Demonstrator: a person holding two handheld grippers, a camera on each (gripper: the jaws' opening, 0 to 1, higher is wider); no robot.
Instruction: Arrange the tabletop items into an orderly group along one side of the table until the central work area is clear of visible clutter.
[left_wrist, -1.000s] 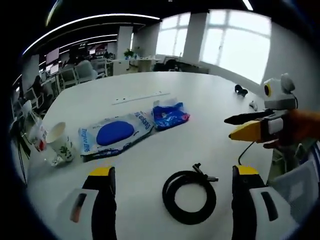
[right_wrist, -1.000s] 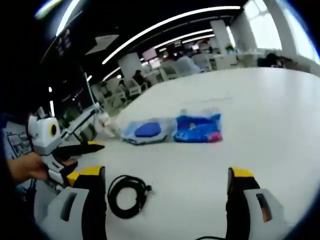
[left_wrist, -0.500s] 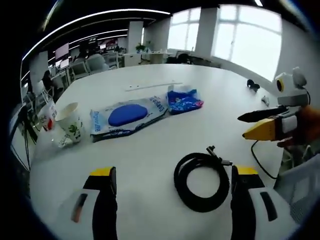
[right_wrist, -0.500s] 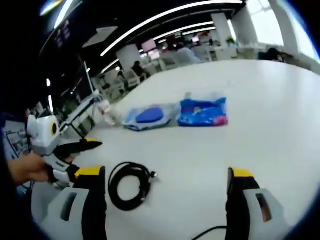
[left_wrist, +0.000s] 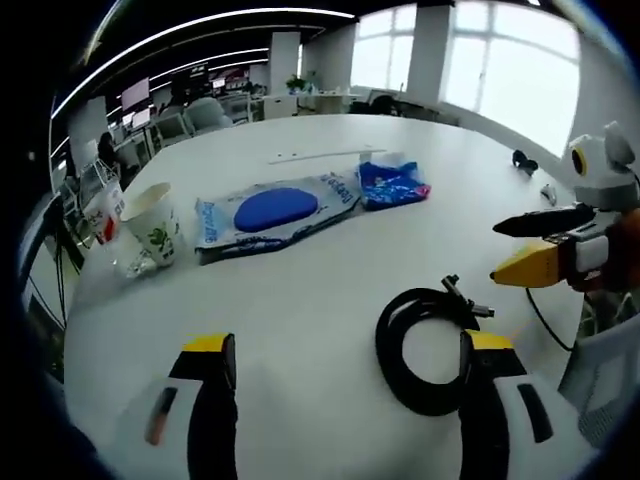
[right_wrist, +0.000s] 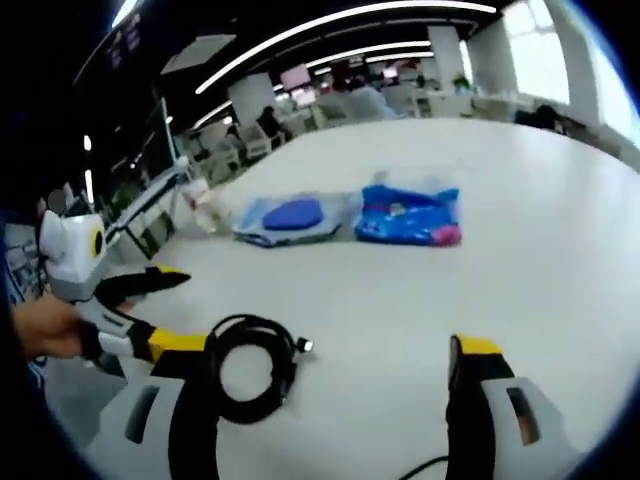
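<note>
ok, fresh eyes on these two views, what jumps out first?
The coiled black cable on the white round table, lying between the left gripper's open yellow-tipped jaws. Beyond it, a clear pack with a blue oval beside a crumpled blue packet, and a white paper cup near the table's edge.

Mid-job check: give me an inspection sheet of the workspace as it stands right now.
Surface: white table, bare between items.
Job's things: coiled black cable near both grippers; wipes pack beside blue bag; paper cup near the edge.
Clutter: small dark item at the far edge.
Grippers: left gripper open, empty; right gripper open, empty.
Cables: thin black lead near the table edge.
Surroundings: office chairs, desks, bright windows.
</note>
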